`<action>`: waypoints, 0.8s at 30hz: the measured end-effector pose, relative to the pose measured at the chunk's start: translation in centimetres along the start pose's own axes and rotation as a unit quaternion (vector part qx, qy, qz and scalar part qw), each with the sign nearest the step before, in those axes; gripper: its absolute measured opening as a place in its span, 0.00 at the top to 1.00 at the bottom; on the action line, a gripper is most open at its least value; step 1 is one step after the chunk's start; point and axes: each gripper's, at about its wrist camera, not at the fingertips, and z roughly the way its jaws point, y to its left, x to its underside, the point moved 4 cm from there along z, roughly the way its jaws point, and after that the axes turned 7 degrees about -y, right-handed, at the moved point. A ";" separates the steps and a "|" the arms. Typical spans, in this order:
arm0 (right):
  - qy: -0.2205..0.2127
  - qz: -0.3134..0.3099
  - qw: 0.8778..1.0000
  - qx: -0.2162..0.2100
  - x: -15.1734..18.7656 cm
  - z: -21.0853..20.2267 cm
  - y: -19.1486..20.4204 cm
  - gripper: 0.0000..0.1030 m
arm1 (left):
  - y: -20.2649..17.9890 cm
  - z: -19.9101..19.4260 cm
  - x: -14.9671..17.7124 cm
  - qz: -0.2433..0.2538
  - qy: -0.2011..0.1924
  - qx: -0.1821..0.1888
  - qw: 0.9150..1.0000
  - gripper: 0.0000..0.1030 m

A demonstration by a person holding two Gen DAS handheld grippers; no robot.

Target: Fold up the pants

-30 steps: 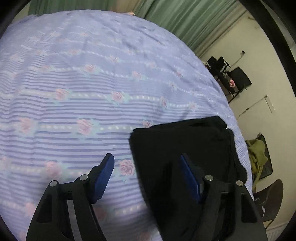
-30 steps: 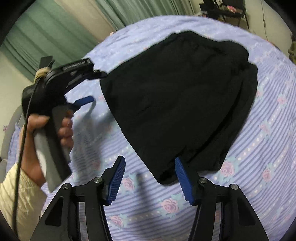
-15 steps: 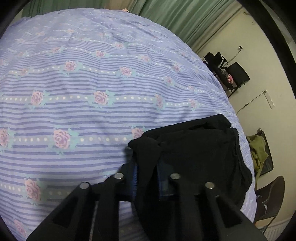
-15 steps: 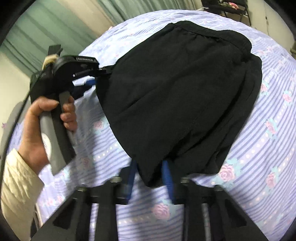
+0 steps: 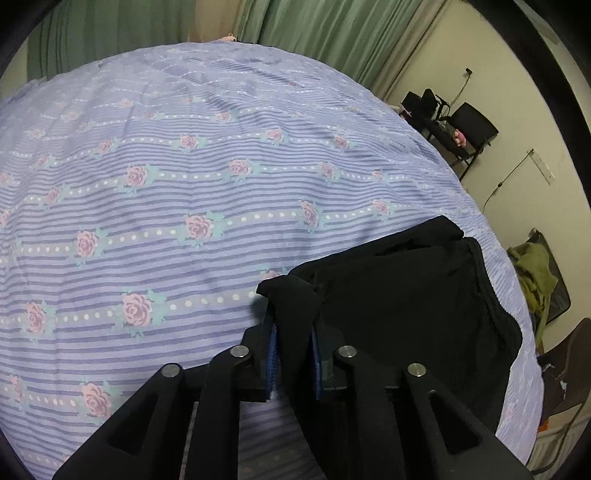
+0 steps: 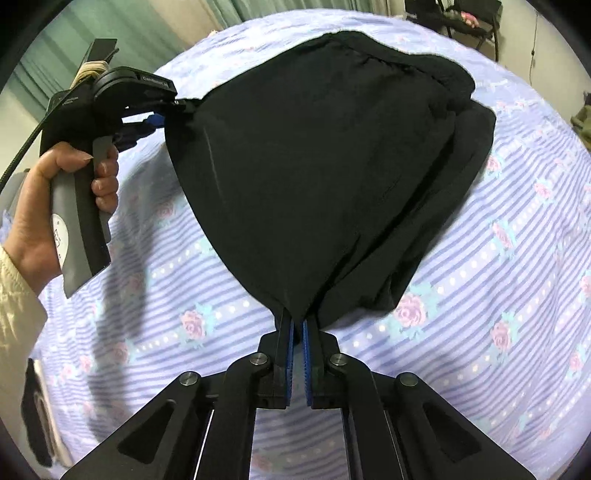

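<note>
One pair of black pants [image 6: 325,155], folded into several layers, on one bed [image 5: 184,184] under a lavender striped cover with rose bands; the far, bunched end rests on the cover toward the bed's right edge in the left wrist view, while the near edge is raised off the cover and stretched between two grippers. Left gripper [image 5: 293,354]: one, both blue-padded fingers closed on a near corner of the pants, black cloth filling the narrow gap between the pads. The same left gripper [image 6: 166,110] appears in the right wrist view at the fabric's left corner, carried by one hand [image 6: 48,199] with a cream sleeve at the wrist and a black cable trailing from the housing. Right gripper [image 6: 297,354]: one, fingers pinched nearly together on the other near corner, the cloth narrowing to a point where it enters the pads. Top layer of the pants pulled smooth; lower layers visible as stepped edges along the right side. Beyond the bed: green curtains [image 5: 325,33], cream wall, two dark chairs [image 5: 469,129] by the wall with a small pink item beside them, one olive garment [image 5: 532,273] draped on a dark seat near the bed's right edge.
</note>
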 end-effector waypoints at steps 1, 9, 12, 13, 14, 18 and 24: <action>0.005 0.007 1.000 0.002 0.2 -0.1 -0.2 0.94 | -0.1 -0.3 0.0 0.011 -0.005 -0.009 1.000 0.72; -0.026 0.037 0.999 -0.009 0.3 -3.4 -3.1 0.48 | -0.3 -6.4 1.1 0.089 -0.044 -0.058 0.993 0.39; -0.056 0.071 0.995 -0.038 -0.5 -4.8 -4.6 0.29 | 0.5 -9.4 2.8 0.065 -0.046 -0.051 0.996 0.37; -0.067 0.091 0.992 -0.052 -0.7 -5.2 -4.9 0.26 | 0.9 -10.3 3.5 0.054 -0.045 -0.050 0.996 0.37; -0.071 0.103 0.990 -0.061 -0.8 -5.3 -5.2 0.22 | 1.5 -11.4 4.4 0.040 -0.045 -0.053 0.997 0.37; -0.050 0.150 0.983 -0.096 -0.3 -3.8 -4.1 0.22 | 2.6 -13.6 7.1 0.036 -0.035 -0.082 0.995 0.35; -0.039 0.163 0.979 -0.114 0.5 0.3 -0.4 0.22 | 1.6 -13.4 11.0 0.110 0.013 -0.098 0.989 0.35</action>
